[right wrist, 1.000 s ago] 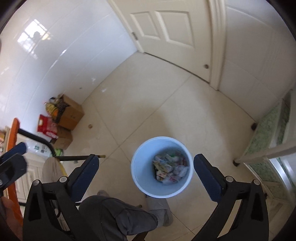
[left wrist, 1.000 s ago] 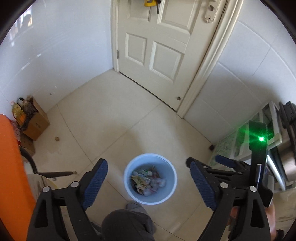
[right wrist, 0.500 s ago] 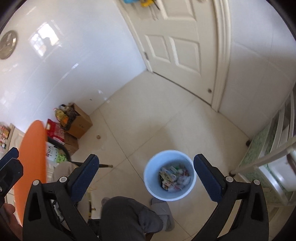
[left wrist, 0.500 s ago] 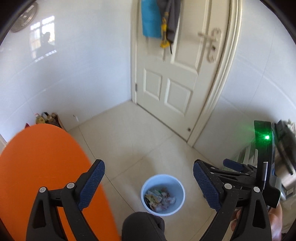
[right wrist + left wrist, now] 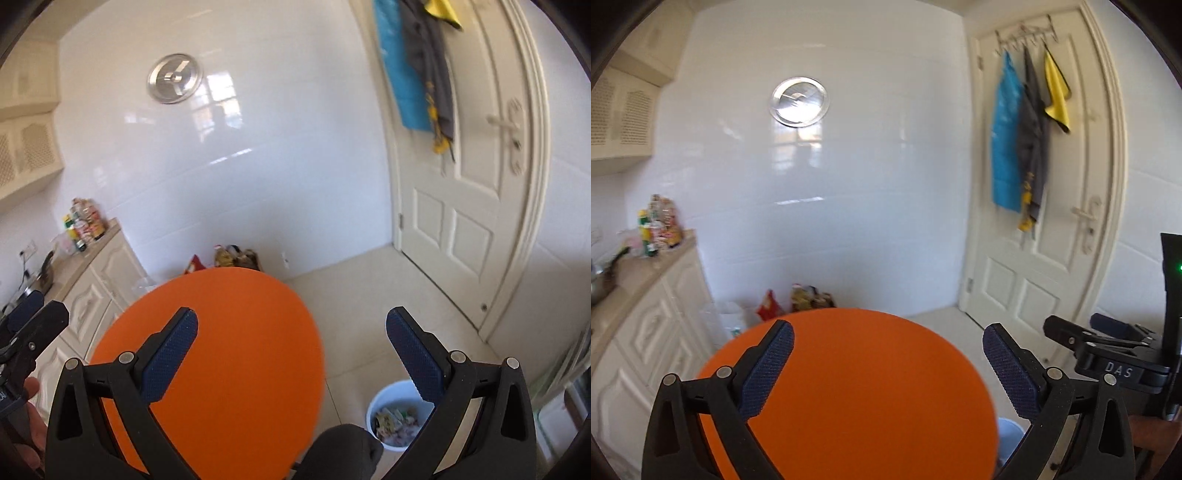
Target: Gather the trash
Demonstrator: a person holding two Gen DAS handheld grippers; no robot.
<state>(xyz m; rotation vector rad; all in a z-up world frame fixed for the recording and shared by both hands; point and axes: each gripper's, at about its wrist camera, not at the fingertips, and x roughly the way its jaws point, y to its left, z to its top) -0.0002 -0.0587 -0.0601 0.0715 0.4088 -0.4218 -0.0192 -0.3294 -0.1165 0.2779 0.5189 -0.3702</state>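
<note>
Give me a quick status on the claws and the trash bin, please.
Left claw open, empty, jaws just opened wider. Right claw open, empty. Trash bin on the floor, part full. Orange table beside it.

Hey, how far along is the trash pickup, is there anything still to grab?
Done: the white bin on the floor already holds wrappers and scraps. In hand: nothing; the left gripper has just been opening and is empty, and the right gripper stands open and empty too. Left: the visible part of the orange table is bare, so I see no more trash from here.
</note>
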